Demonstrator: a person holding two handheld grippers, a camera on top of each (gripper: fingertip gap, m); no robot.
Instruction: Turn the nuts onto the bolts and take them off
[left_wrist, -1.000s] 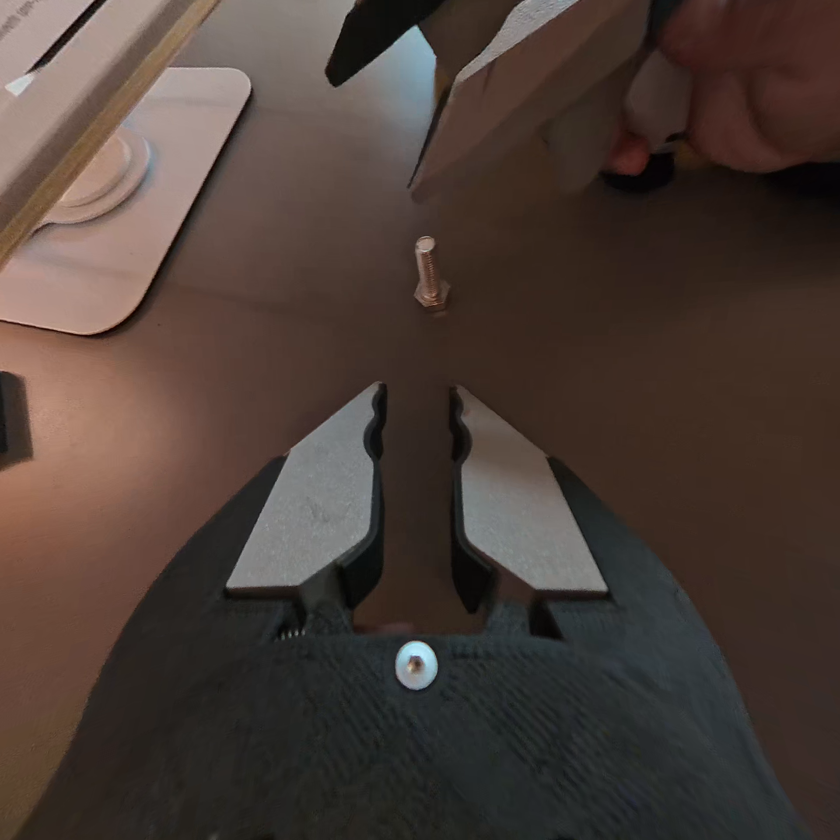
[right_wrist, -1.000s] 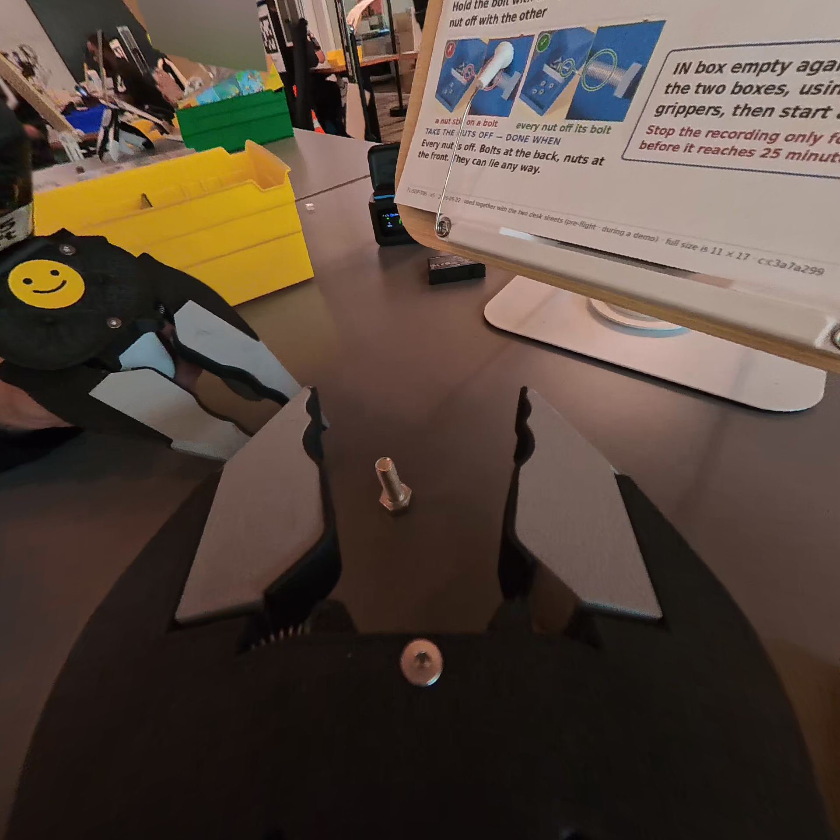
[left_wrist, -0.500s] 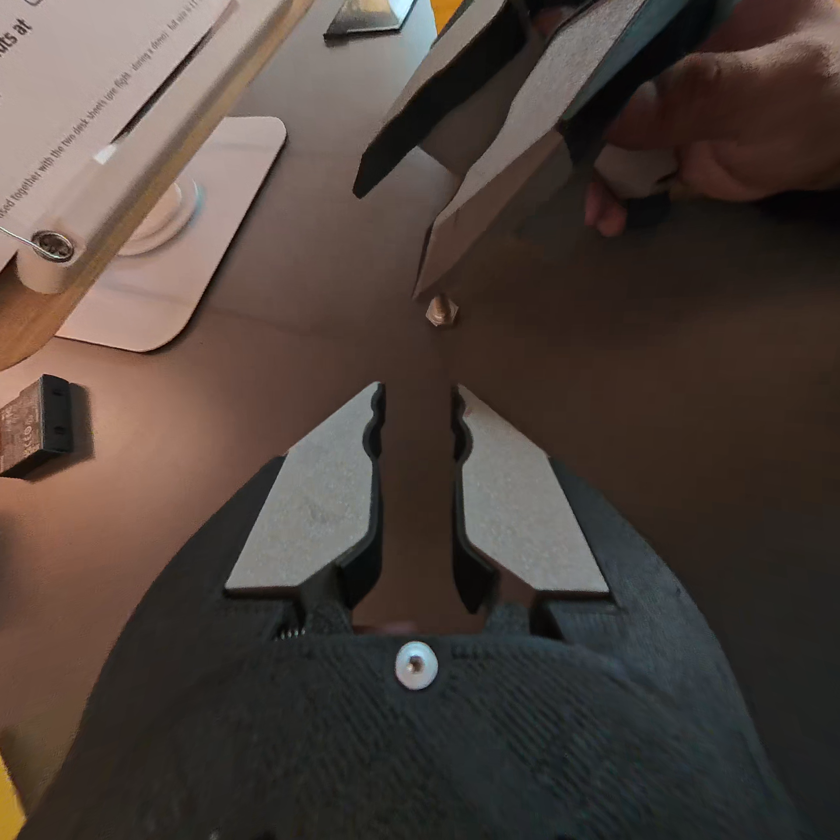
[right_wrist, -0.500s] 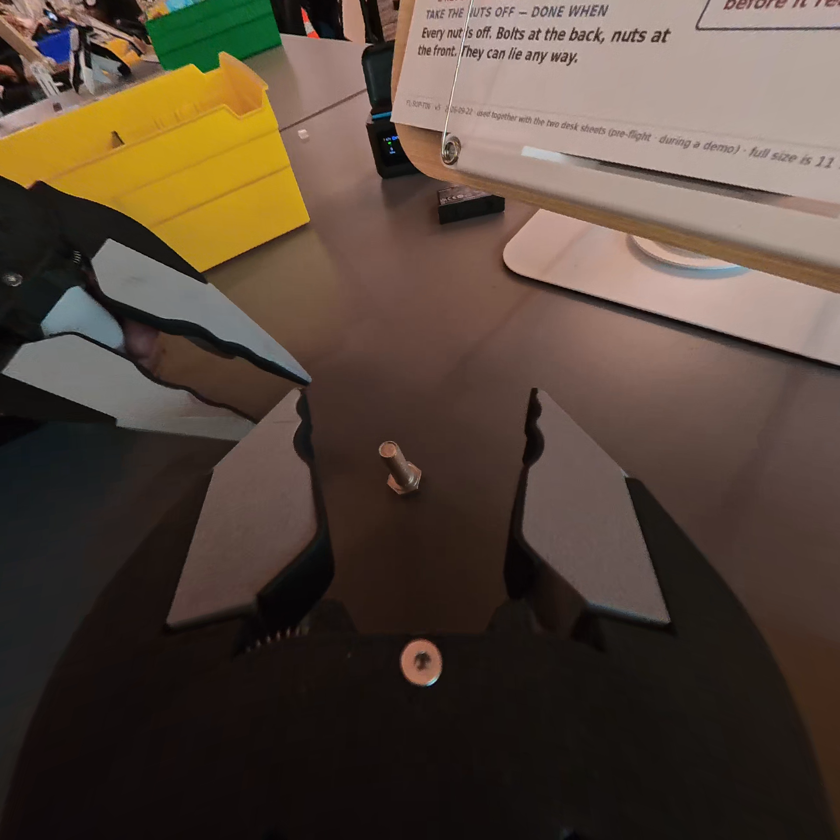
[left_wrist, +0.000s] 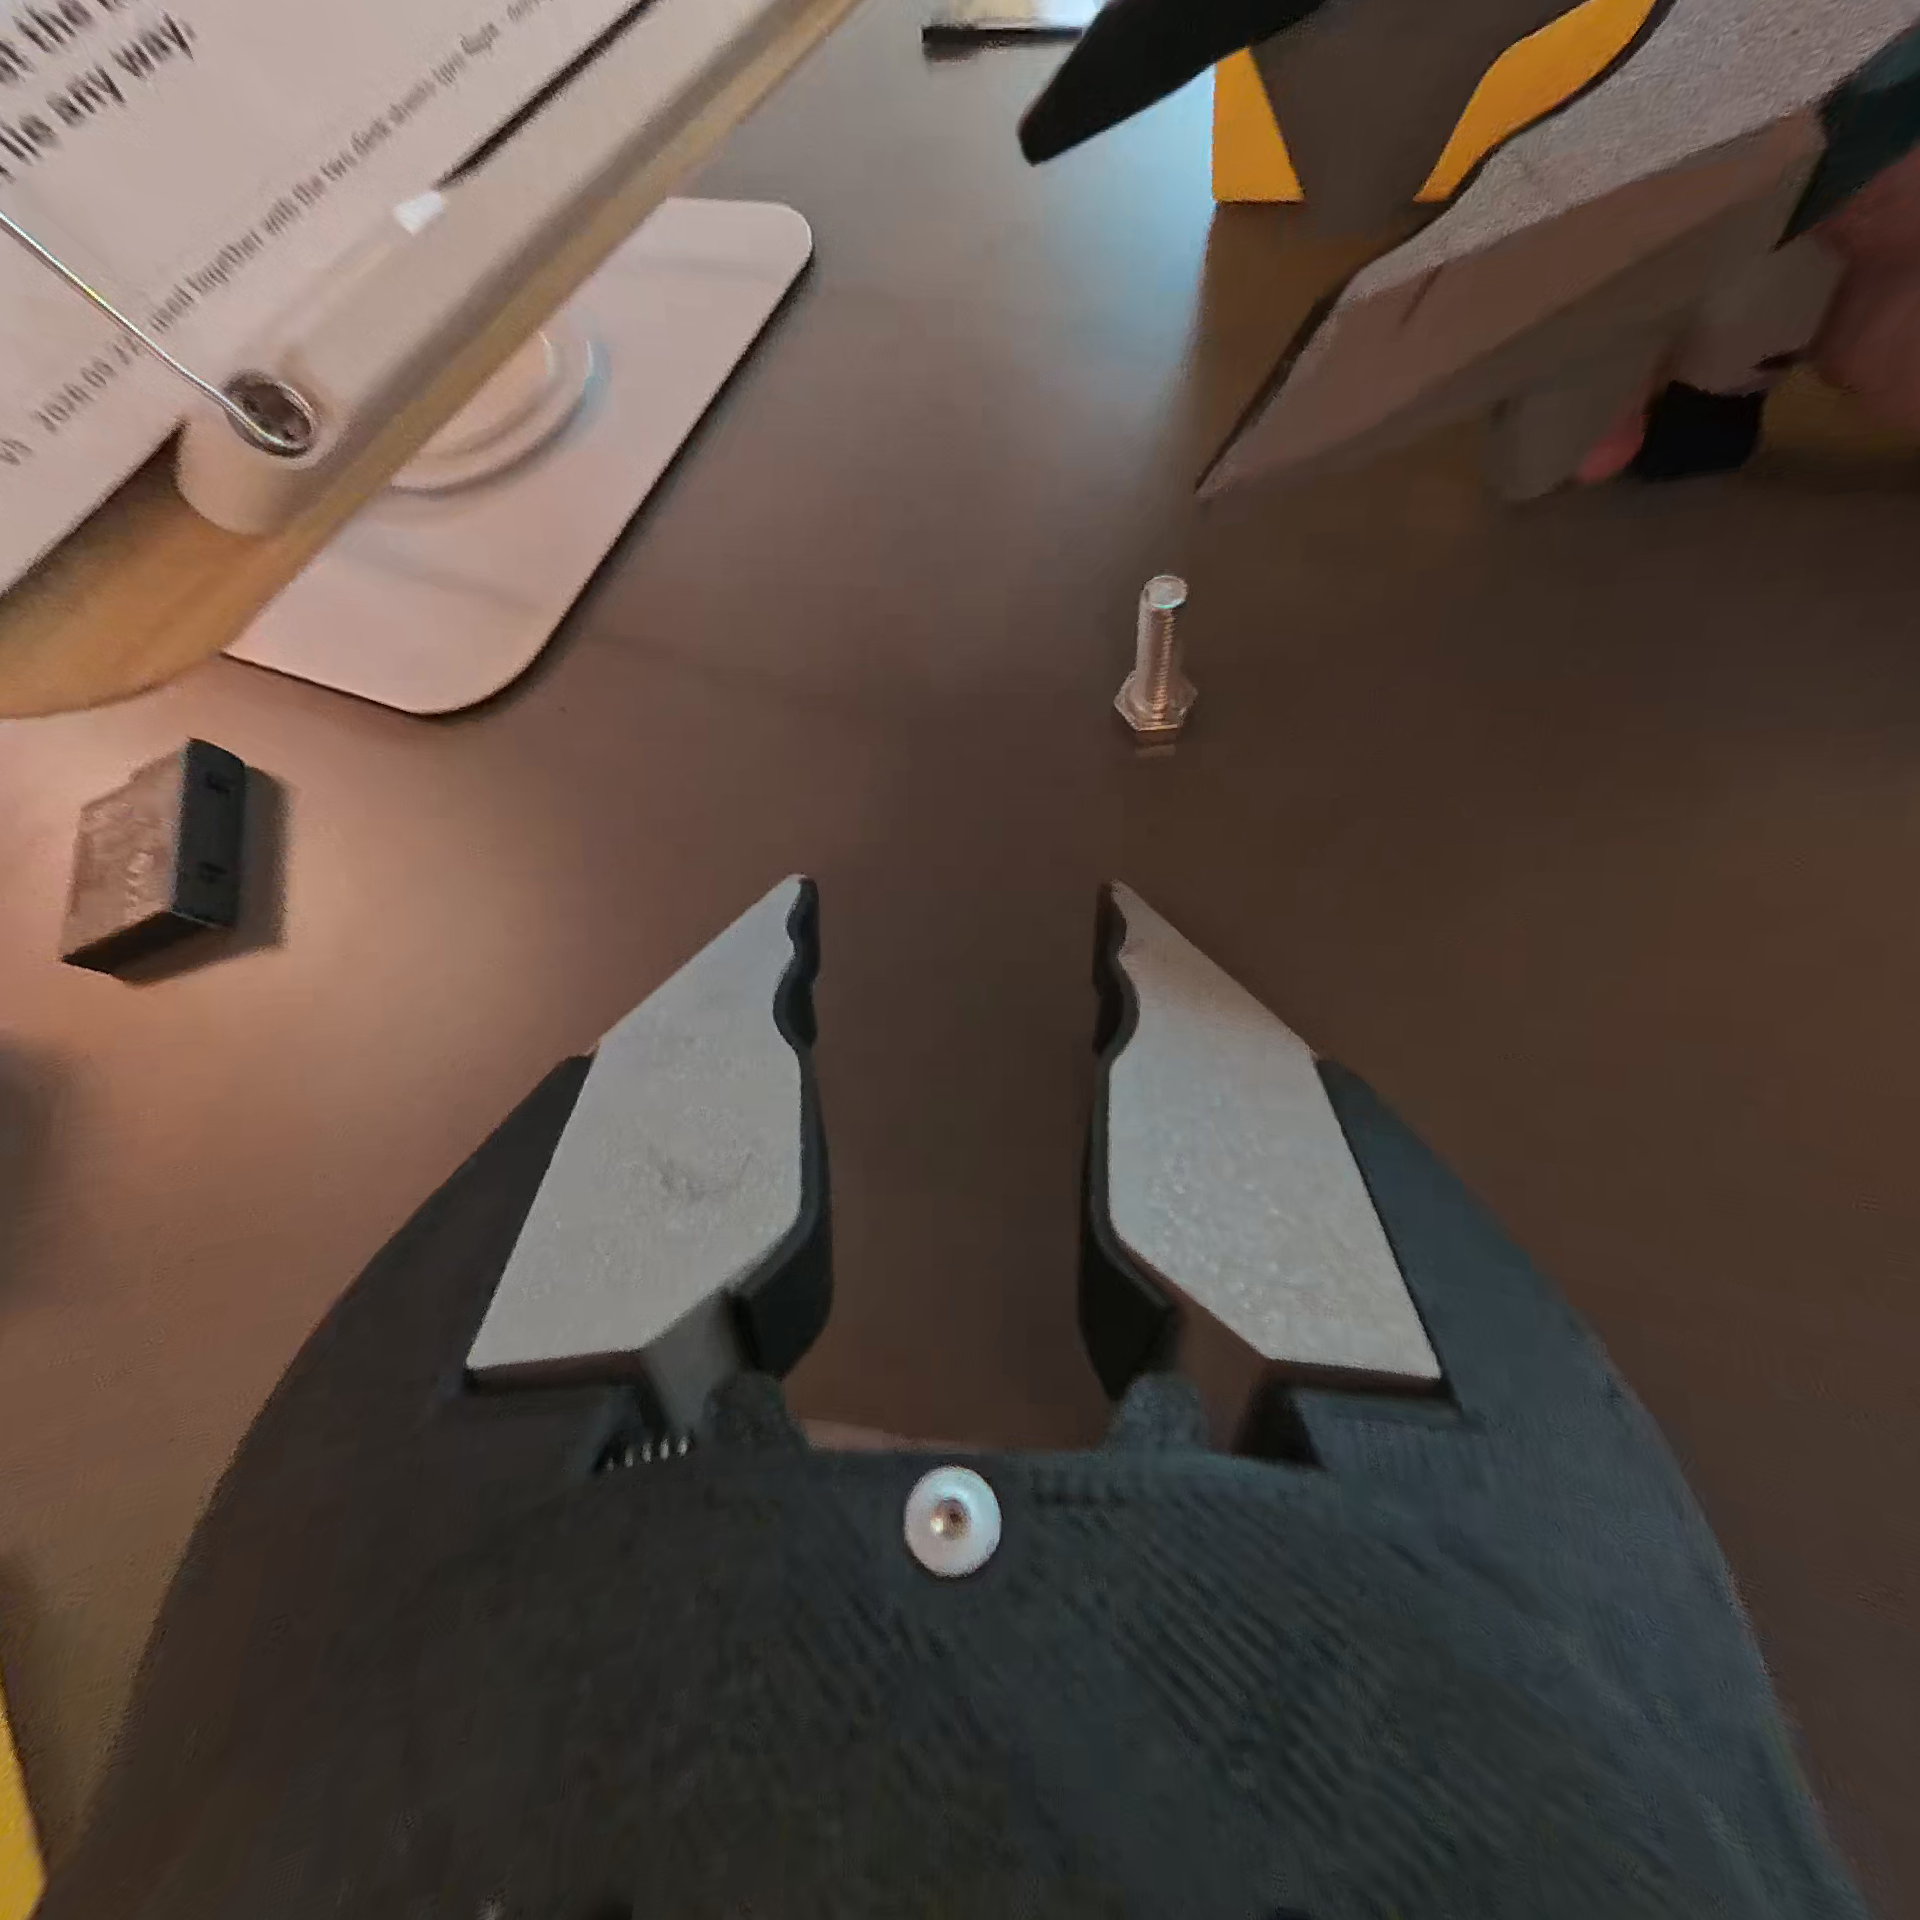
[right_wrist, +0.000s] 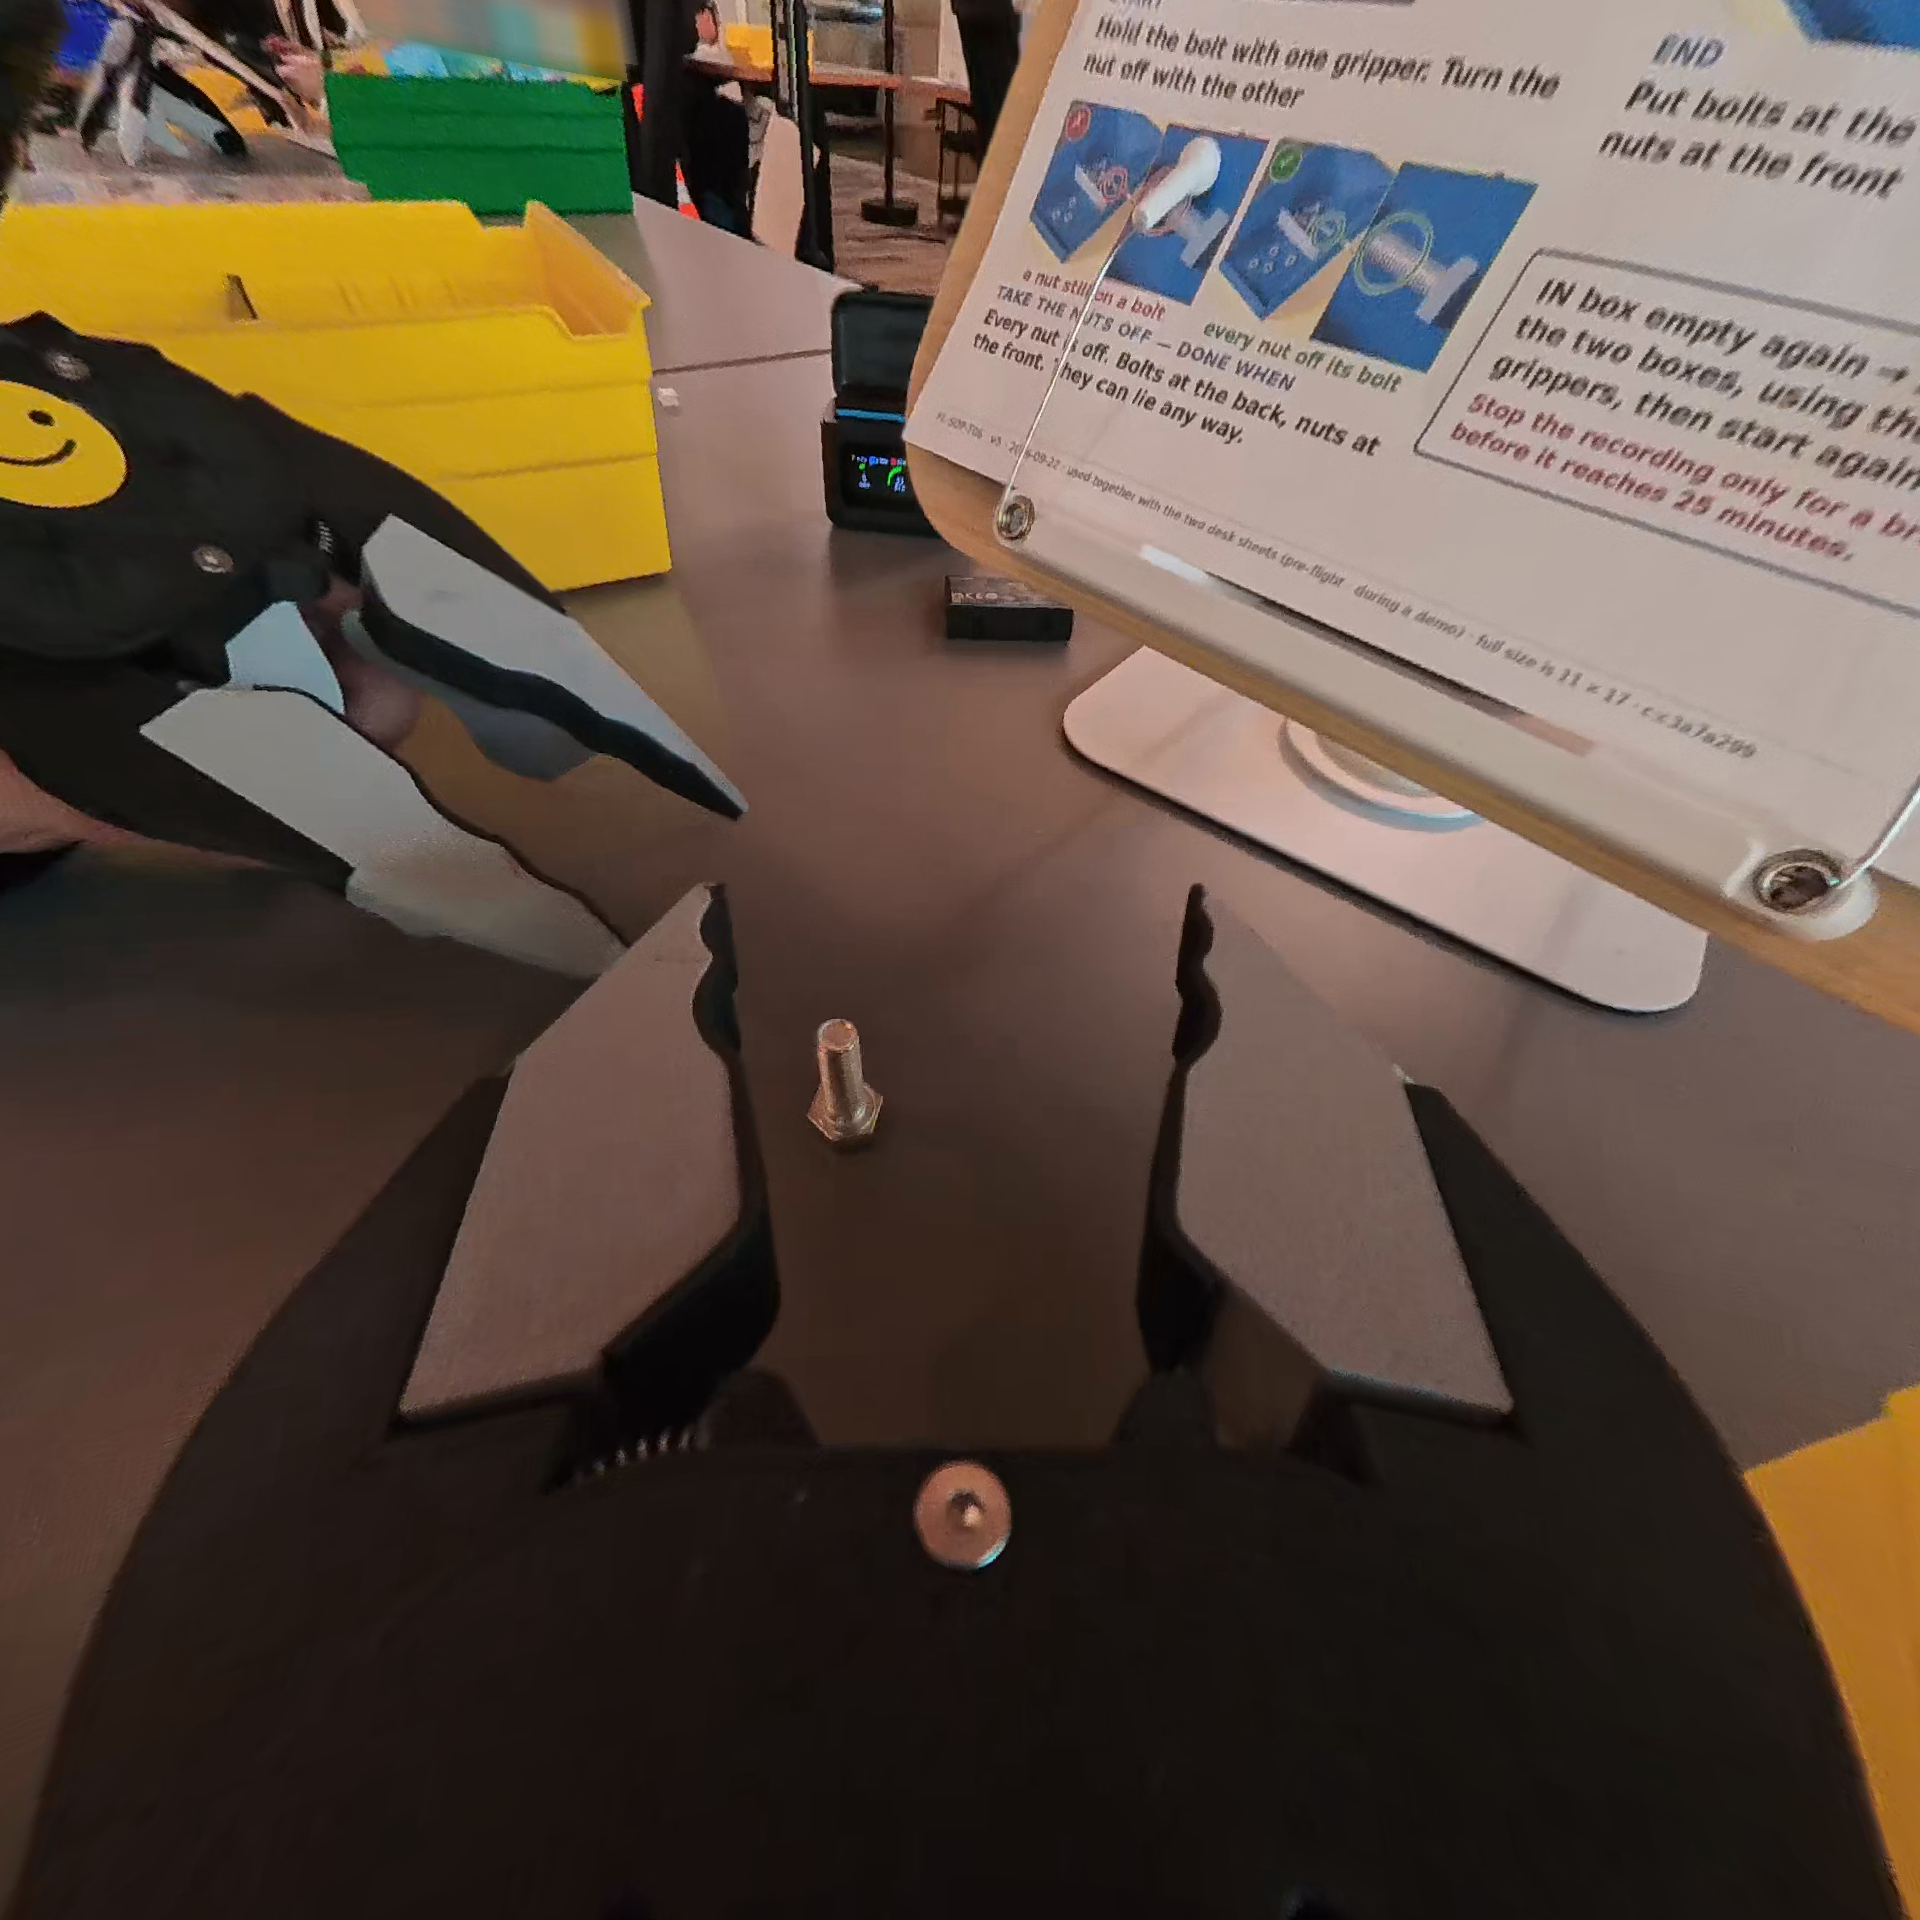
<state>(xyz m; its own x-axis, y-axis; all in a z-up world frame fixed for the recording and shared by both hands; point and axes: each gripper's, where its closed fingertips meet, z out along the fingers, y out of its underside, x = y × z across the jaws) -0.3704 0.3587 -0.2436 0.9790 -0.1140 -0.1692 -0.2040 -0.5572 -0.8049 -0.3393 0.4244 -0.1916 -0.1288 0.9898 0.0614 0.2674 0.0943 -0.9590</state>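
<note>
Open workshop or lab hall: yellow parts bins (right_wrist: 447, 343), green crates (right_wrist: 488, 135), instruction board (right_wrist: 1455, 312).

A printed instruction sheet (right_wrist: 1455, 343) on its stand and a smiley sticker (right_wrist: 52, 447) bear markings.

So the bolt (right_wrist: 844, 1086) stands head-down on the bench (right_wrist: 935, 831), threads up, sitting between the two fingers of the right hand-held gripper (right_wrist: 951, 914) without touching either one. The left hand-held gripper (left_wrist: 956, 894) is off to the bolt's left in the right wrist view, near it but apart. Behind and to the right is a sign stand (right_wrist: 1382, 831) with its board (right_wrist: 1455, 364) leaning over the bench. A small block (right_wrist: 1008, 608) lies just in front of the board's edge, a little device (right_wrist: 873, 457) behind that, and a bin (right_wrist: 436, 353) back left.
</note>
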